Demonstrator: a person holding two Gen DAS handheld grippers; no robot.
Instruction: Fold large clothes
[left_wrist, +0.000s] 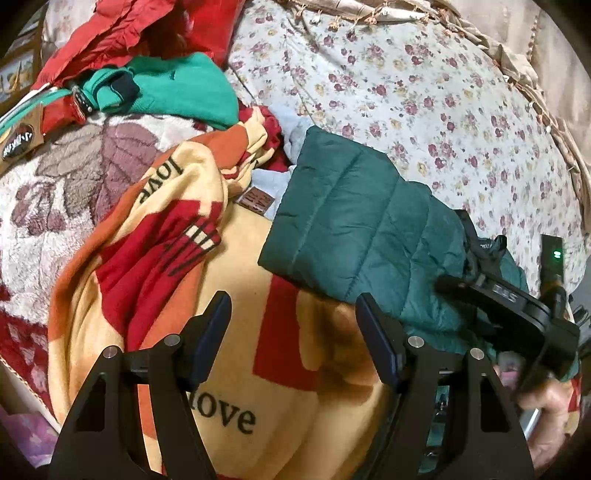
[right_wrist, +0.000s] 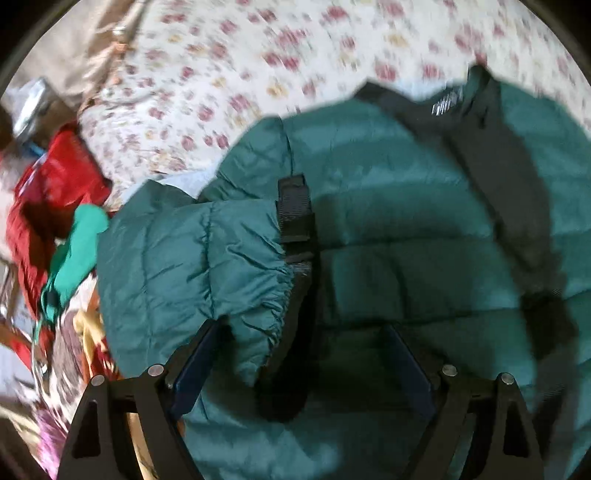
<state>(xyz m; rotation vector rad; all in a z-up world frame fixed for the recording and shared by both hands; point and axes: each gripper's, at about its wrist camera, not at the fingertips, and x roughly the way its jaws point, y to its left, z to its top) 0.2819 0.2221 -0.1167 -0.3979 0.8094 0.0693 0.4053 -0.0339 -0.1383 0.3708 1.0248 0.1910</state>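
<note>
Right wrist view: green puffer jacket (right_wrist: 388, 229), sleeve (right_wrist: 207, 258) folded across, unfinished on the bed (right_wrist: 229, 74); right claw (right_wrist: 303, 365) and left claw (left_wrist: 295, 339) open, empty.

Quilted, faintly glossy jacket (right_wrist: 388, 206); fleecy blanket (left_wrist: 229, 369)

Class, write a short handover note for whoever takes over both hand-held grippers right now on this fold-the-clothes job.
Left hand-held gripper: open, empty, over the "love" blanket.
Right hand-held gripper: open above the green puffer jacket; the sleeve cuff lies between its jaws, not pinched.
Jacket lies on the floral bedspread, one sleeve across its body.
Left: finish folding it, then the pile of red and green clothes.
</note>
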